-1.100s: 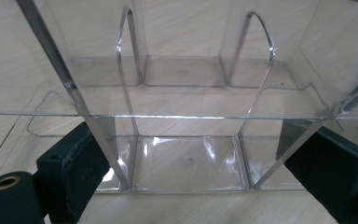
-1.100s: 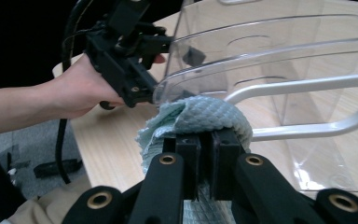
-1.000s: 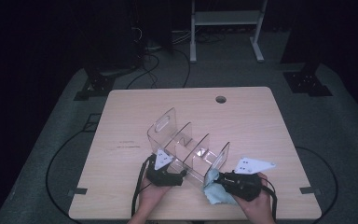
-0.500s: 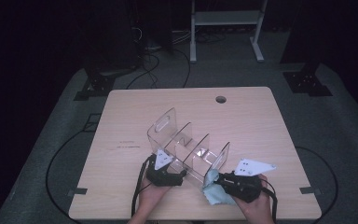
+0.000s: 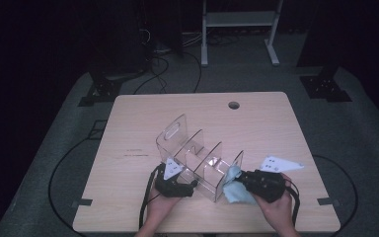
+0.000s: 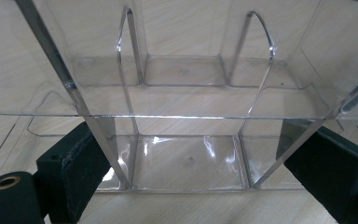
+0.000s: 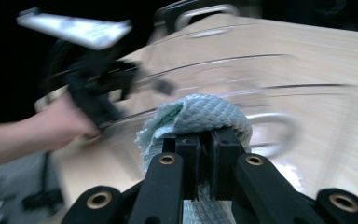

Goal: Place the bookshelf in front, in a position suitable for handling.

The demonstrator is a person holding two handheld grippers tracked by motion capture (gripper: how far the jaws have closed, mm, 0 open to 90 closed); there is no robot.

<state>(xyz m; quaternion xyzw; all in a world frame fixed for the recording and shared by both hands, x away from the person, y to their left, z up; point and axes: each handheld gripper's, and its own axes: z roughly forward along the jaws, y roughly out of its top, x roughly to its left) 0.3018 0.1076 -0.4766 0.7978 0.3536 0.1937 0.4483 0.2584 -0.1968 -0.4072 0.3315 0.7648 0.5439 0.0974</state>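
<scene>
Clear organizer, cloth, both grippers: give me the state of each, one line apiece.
Clear organizer: upright on the table, compartments empty, handle cutout at the far end.
Cloth: bunched, pinched between the right gripper's jaws, pressed against the organizer's near end panel.
Right gripper: shut on the cloth.
Left gripper: open, one jaw at each side of the organizer's long wall; contact cannot be told.
</scene>
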